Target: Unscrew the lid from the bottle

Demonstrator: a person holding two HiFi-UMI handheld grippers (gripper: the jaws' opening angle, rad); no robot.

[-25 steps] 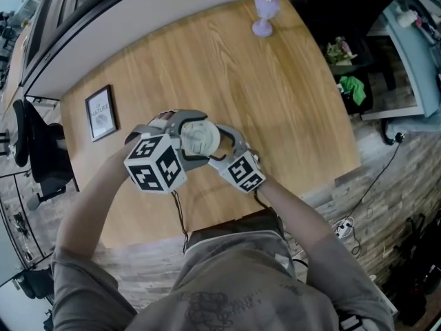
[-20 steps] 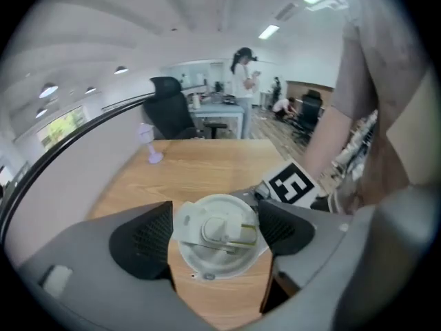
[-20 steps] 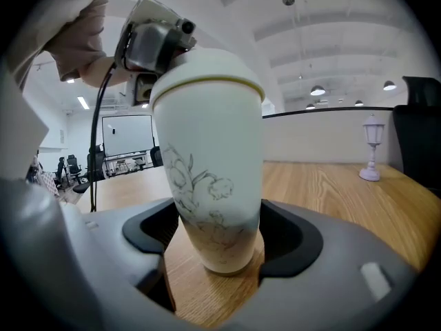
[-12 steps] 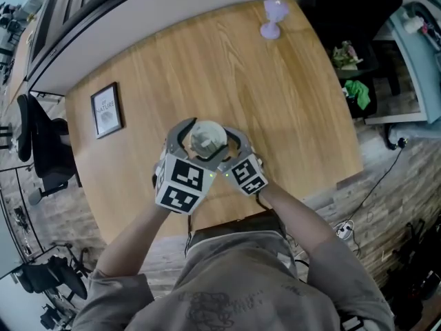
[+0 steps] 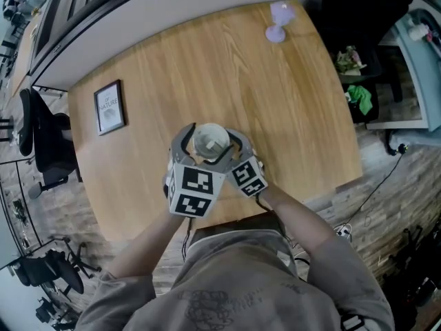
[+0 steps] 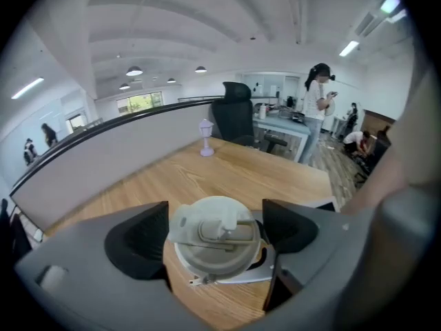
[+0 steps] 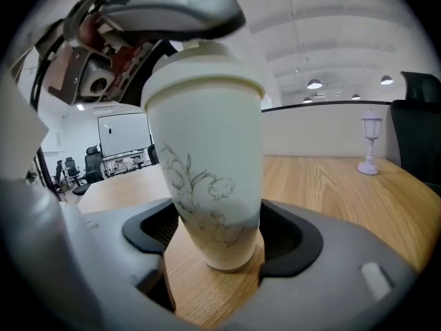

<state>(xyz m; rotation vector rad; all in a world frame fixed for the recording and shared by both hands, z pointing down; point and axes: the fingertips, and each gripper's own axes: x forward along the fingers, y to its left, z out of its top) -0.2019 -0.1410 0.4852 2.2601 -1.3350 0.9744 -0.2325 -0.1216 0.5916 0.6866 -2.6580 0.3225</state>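
A cream bottle [image 7: 207,164] with a flower drawing stands upright on the wooden table [image 5: 275,102]. My right gripper [image 7: 220,247] is shut on its lower body, one pad at each side. Its cream lid [image 6: 217,236], with a flip handle on top, sits on the bottle. My left gripper [image 6: 217,234] comes down at a slant over the lid, which lies between its dark pads [image 6: 141,240]. These jaws have just been opening, and a thin gap shows at the right pad. From the head view the lid [image 5: 210,140] shows between both grippers' marker cubes.
A framed picture [image 5: 110,107] lies at the table's left. A small purple lamp [image 5: 279,23] stands at the far right corner. A black office chair [image 5: 41,143] is left of the table. A person [image 6: 318,102] stands beyond the far edge.
My left gripper has rolled about the lid, its marker cube swinging from the bottle's left round to the near side. The bottle and right gripper have stayed put.
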